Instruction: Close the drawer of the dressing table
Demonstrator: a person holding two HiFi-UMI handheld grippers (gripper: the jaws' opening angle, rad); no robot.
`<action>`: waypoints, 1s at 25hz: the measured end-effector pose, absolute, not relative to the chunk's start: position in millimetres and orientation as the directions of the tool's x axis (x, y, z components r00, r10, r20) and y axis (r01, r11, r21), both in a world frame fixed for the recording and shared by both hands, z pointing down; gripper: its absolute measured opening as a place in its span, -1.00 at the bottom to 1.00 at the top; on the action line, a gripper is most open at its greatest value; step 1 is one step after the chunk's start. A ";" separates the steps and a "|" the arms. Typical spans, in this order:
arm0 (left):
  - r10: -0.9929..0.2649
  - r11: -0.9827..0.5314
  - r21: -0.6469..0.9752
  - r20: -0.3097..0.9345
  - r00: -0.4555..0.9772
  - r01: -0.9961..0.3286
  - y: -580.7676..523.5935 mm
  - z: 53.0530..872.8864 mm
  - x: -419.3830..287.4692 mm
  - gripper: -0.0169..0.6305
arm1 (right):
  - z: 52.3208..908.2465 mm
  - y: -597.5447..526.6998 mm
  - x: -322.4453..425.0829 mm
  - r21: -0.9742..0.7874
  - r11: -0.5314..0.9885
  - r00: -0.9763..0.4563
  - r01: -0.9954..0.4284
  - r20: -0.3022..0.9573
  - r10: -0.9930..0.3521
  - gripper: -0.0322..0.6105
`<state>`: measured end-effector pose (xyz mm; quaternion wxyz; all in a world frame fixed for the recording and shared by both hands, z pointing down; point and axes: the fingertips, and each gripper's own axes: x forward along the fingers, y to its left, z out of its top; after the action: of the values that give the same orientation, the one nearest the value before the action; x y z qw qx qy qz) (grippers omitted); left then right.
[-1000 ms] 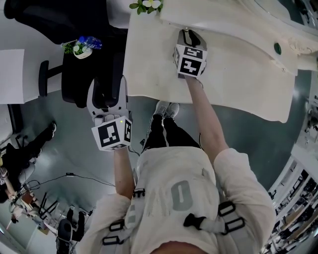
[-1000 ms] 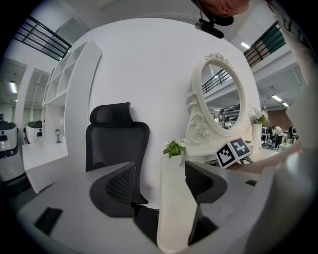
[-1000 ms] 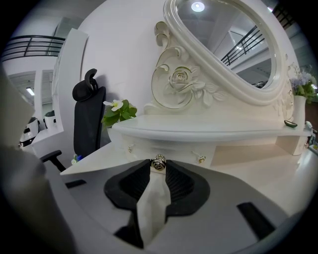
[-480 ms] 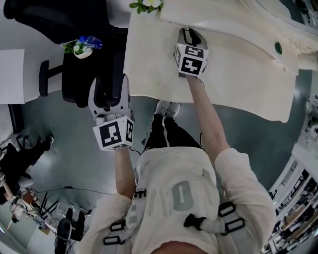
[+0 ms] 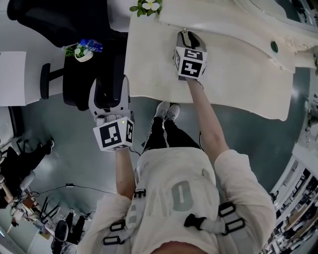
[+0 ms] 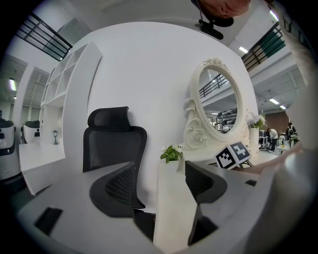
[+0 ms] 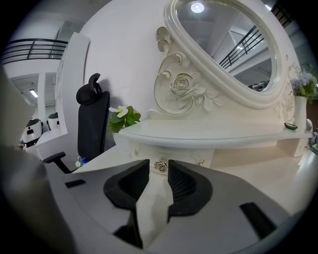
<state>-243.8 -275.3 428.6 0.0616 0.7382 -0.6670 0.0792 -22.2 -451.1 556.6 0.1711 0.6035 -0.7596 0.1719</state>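
The white dressing table (image 5: 238,64) fills the top of the head view. My right gripper (image 5: 187,33) lies on its top, pointing at the drawer front (image 7: 184,158) under the shelf. In the right gripper view its jaws (image 7: 159,168) stand narrow, one tip on each side of the ornate metal drawer knob (image 7: 161,163), closed on it. The drawer front looks level with the small fronts beside it. My left gripper (image 5: 108,82) hangs in the air left of the table, above the floor. Its jaws (image 6: 159,171) are wide open with nothing between them.
A black office chair (image 5: 84,30) stands left of the table, near my left gripper. A potted plant (image 5: 146,6) sits on the table's far left corner. The oval mirror (image 7: 223,49) rises behind the shelf. The person's feet (image 5: 166,109) stand at the table's front edge.
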 end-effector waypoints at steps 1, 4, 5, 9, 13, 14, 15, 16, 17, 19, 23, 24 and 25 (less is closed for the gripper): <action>-0.976 -0.105 -0.014 0.193 0.100 -0.994 -275.3 426.0 -243.8 -0.02 | 551.2 -448.2 -22.4 -0.055 0.213 -0.214 -0.975 0.459 -0.862 -0.55; -0.980 -0.113 -0.011 0.165 0.110 -0.993 -275.6 415.9 -241.8 -0.02 | 530.4 -434.9 -21.7 -0.048 0.222 -0.221 -0.974 0.428 -0.877 -0.55; -0.982 -0.118 -0.010 0.153 0.115 -0.993 -275.7 411.8 -240.5 -0.02 | 522.5 -429.1 -21.0 -0.042 0.226 -0.223 -0.973 0.415 -0.882 -0.55; -0.983 -0.149 -0.005 0.108 0.148 -0.989 -276.6 396.0 -231.3 -0.02 | 486.7 -401.5 -13.2 -0.001 0.240 -0.224 -0.971 0.358 -0.906 -0.55; -0.980 -0.192 -0.003 0.052 0.191 -0.981 -279.3 378.8 -216.9 -0.02 | 446.0 -373.7 -0.2 0.033 0.240 -0.220 -0.970 0.293 -0.931 -0.59; -0.979 -0.202 -0.005 0.043 0.202 -0.979 -277.9 374.3 -212.9 -0.02 | 435.8 -365.7 2.9 0.041 0.238 -0.218 -0.970 0.275 -0.936 -0.62; -0.977 -0.210 -0.009 0.034 0.210 -0.978 -275.4 369.8 -209.1 -0.02 | 426.0 -356.8 5.9 0.047 0.236 -0.216 -0.971 0.259 -0.941 -0.66; -0.976 -0.218 -0.014 0.025 0.217 -0.976 -273.0 365.3 -205.2 -0.02 | 416.4 -348.1 9.2 0.048 0.232 -0.214 -0.972 0.242 -0.946 -0.71; -0.974 -0.227 -0.019 0.014 0.227 -0.974 -271.5 360.6 -200.8 -0.02 | 406.8 -340.3 13.1 0.045 0.227 -0.211 -0.973 0.225 -0.951 -0.75; -0.968 -0.249 -0.024 -0.011 0.249 -0.968 -270.7 351.2 -190.1 -0.11 | 387.8 -326.9 23.0 0.045 0.209 -0.197 -0.977 0.188 -0.962 -0.78; -0.958 -0.283 -0.042 -0.030 0.284 -0.958 -267.9 339.3 -167.5 -0.39 | 358.1 -299.4 42.6 0.060 0.165 -0.156 -0.985 0.124 -0.980 -0.87; -0.958 -0.285 -0.055 -0.023 0.287 -0.957 -268.7 338.3 -162.3 -0.48 | 352.6 -293.4 46.3 0.058 0.159 -0.152 -0.986 0.111 -0.982 -0.88; -0.958 -0.285 -0.069 -0.013 0.287 -0.956 -270.0 337.7 -157.5 -0.58 | 348.1 -287.6 49.7 0.051 0.154 -0.149 -0.987 0.099 -0.984 -0.88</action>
<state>-157.5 -270.0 337.7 -0.0314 0.8015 -0.5970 0.0155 49.7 -287.6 348.1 0.0545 0.6502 -0.7577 0.0129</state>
